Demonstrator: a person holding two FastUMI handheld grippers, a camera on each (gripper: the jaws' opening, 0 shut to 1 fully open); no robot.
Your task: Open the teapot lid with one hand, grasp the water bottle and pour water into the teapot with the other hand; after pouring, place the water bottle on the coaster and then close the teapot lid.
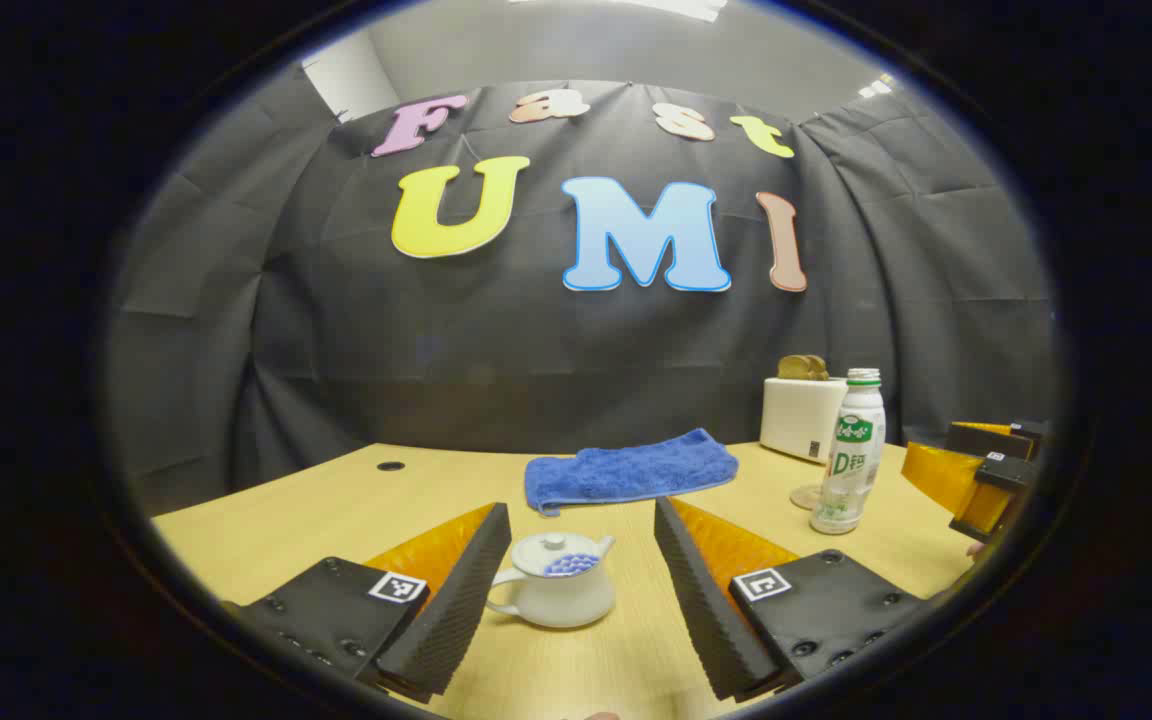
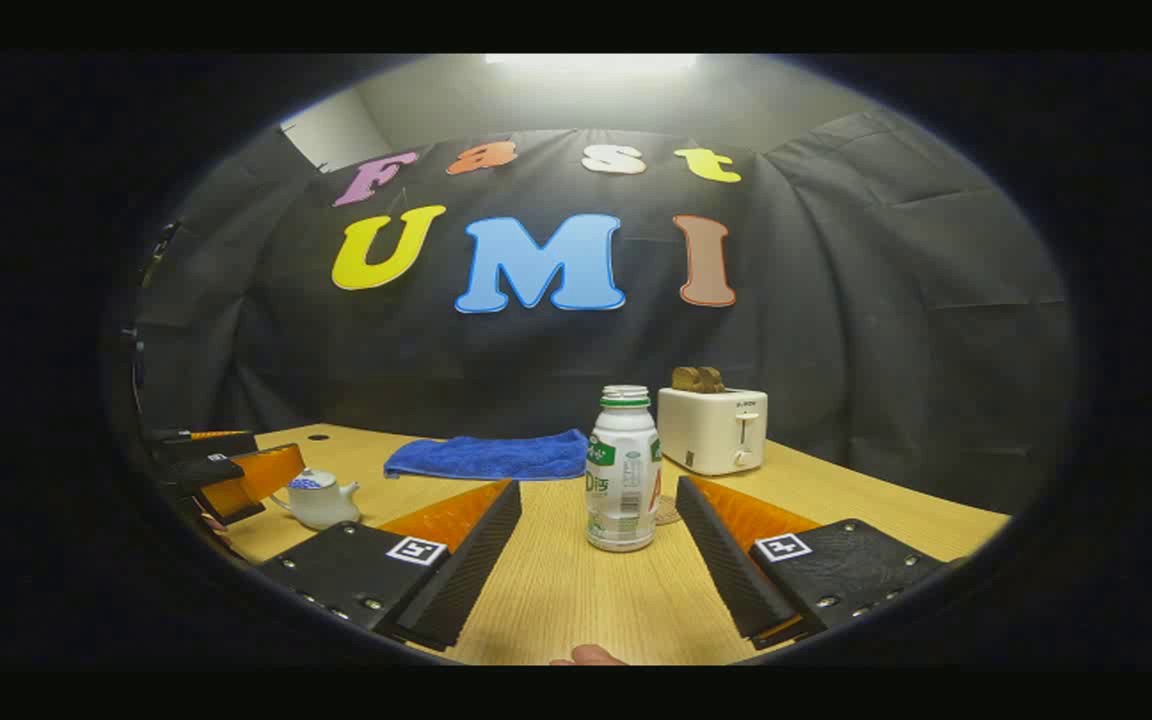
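While both grippers stand spread and empty, the left gripper (image 1: 581, 585) faces the lidded teapot (image 1: 554, 580) and the right gripper (image 2: 601, 560) faces the water bottle (image 2: 622, 470) on the worktop (image 2: 556, 600). The opening step has not begun, it seems; next the left must come down over the lid knob (image 1: 554, 541).

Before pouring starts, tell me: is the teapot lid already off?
No, in the left gripper view the lid sits on the teapot, between the open left gripper.

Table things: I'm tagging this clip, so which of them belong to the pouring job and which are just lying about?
Belong to the job:
- teapot, lid on
- water bottle
- coaster, partly hidden behind the bottle
- left gripper, open before the teapot
- right gripper, open before the bottle

Just lying about:
- blue towel
- toaster with bread in it
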